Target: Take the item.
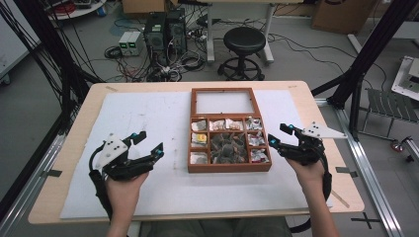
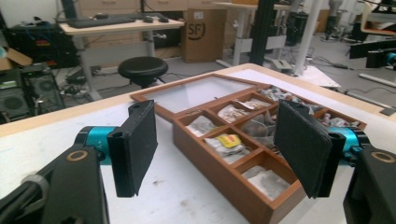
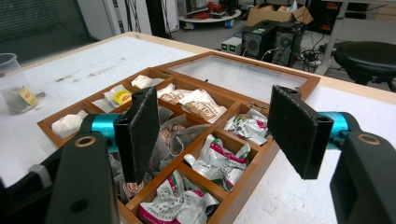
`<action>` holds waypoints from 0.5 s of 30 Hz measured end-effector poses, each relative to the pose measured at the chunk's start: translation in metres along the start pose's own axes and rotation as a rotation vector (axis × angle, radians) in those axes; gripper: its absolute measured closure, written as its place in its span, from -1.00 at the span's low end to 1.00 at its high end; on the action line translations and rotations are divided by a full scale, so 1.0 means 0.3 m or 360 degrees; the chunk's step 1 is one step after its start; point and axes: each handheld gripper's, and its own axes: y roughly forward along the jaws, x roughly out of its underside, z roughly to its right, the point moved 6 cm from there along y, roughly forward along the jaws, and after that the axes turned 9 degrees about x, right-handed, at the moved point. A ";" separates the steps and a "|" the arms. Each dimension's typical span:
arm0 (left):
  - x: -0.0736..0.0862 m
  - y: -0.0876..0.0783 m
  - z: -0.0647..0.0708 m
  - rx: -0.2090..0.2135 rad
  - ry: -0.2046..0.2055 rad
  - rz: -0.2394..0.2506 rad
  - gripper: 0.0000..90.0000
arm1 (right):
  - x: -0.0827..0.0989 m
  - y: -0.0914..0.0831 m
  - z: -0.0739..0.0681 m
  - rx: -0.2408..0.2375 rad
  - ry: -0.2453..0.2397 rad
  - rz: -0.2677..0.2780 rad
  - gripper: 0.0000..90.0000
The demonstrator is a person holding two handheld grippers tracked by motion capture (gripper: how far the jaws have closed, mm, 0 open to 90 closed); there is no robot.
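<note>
From my right gripper view, the plastic cup is cut off at the left edge. The black pads hide part of the wooden box's middle compartments; packet print is too blurred to read.

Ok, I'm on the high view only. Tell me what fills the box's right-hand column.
Observer: Crumpled white packets printed green and red, by the right gripper view.
Operator: Now check the right tongs.
Observer: The right tongs stand open, with nothing between the pads.
Operator: Look past the box.
Observer: A clear cup stands on the table, with a yellow-tagged tea bag inside.
</note>
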 end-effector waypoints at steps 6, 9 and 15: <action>0.007 0.079 0.034 0.0048 0.0026 -0.0015 -0.35 | -0.001 -0.005 0.008 0.0008 0.0009 0.0006 -0.22; 0.013 0.122 0.047 0.0060 0.0030 -0.0031 -0.38 | 0.001 -0.003 0.009 0.0006 0.0011 0.0005 -0.22; 0.041 0.207 0.068 0.0147 0.0009 -0.0063 -0.39 | 0.004 0.001 0.011 0.0004 0.0008 0.0000 -0.23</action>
